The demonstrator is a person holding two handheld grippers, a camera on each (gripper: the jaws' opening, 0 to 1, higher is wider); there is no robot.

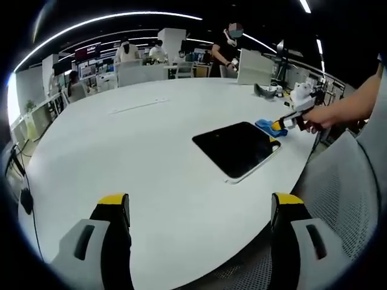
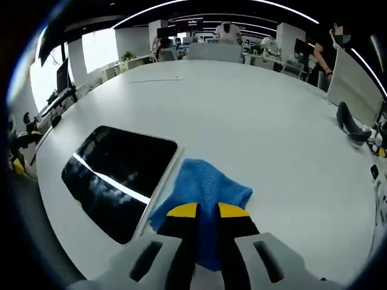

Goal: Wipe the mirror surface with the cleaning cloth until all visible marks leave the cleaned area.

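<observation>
A dark rectangular mirror (image 1: 236,148) with a pale rim lies flat on the white table (image 1: 151,139), near its right edge. Just beyond the mirror's far corner sits a blue cleaning cloth (image 1: 264,124), and my right gripper (image 1: 279,127), held by a person's hand, is down on it. In the right gripper view the mirror (image 2: 115,175) is on the left and the cloth (image 2: 205,181) lies bunched beside its rim; my right gripper (image 2: 207,210) is shut on the cloth's near edge. My left gripper (image 1: 199,202) hovers open over the table's near edge, holding nothing.
A grey mesh chair (image 1: 338,193) stands at the table's right edge. A dark curved object (image 2: 352,130) lies further along the table, beside an upright white panel (image 1: 251,66). Desks, screens and several people fill the far background.
</observation>
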